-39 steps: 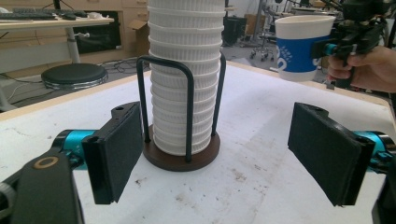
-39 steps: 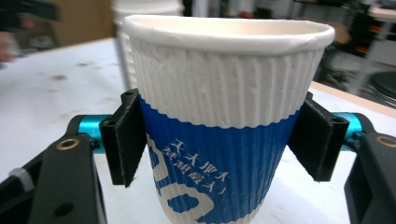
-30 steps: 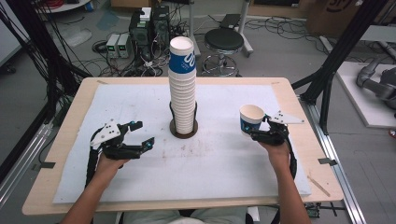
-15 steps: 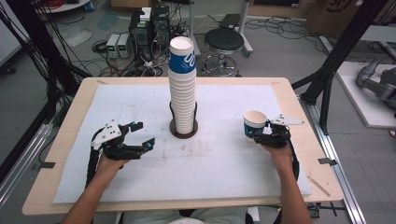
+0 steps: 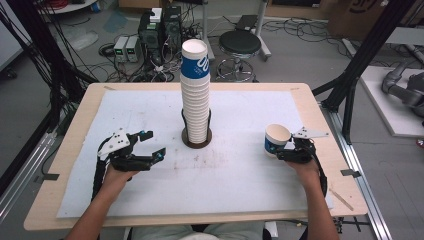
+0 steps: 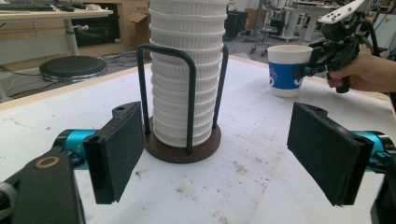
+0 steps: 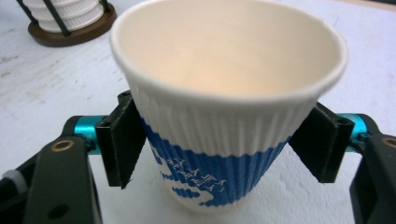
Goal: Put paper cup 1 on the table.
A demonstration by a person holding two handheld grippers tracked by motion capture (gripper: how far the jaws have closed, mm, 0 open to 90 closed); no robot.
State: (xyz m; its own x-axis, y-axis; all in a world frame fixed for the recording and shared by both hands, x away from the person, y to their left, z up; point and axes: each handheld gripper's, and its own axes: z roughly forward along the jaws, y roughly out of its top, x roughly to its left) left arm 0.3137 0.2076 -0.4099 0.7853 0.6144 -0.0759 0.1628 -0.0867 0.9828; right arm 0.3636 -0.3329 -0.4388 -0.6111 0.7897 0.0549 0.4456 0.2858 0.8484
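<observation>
The right hand-held gripper is standing with its jaws around a paper cup resting upright on the counter; the jaws have just been opening, the pads barely touching its ribbed wall. The left hand-held gripper is hovering released, facing the stack of cups ahead.

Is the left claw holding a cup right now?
No: the left claw stands open with nothing between its pads, facing the cup stack.

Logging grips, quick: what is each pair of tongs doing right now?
Left tongs: open, holding nothing.
Right tongs: just been opening, cup between them, pads look barely clear.
</observation>
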